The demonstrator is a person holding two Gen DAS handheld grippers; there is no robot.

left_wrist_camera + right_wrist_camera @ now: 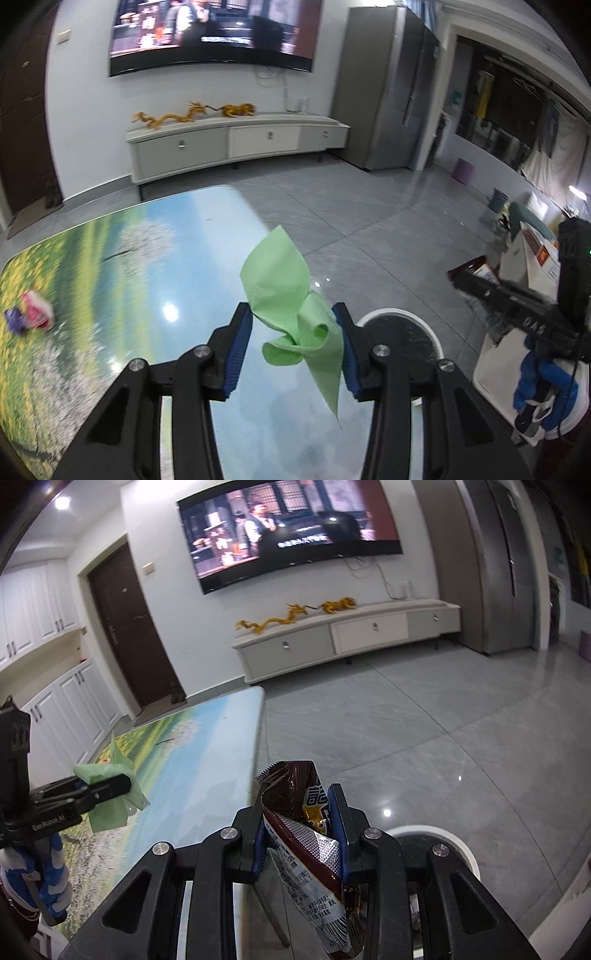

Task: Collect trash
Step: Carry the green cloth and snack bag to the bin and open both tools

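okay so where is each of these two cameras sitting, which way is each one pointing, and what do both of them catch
Left wrist: rides the left claw, facing the TV wall across the table; its fingers, green paper, gloved right hand.
Right wrist: rides the right claw, facing likewise from the table's right edge; snack wrapper, left claw.
Shared: TV, table, white bin.

Left gripper (293,345): napkin (291,295) between its fingers, over the table's (155,258) right edge. Crumpled wrappers (31,314) on the table, far left of it. Bin (400,341) on the floor, just right of and below it. Right gripper (301,829): snack wrapper (308,845) between its fingers, beyond the table edge; bin to its right, below. TV cabinet (236,142) ahead, against the wall.
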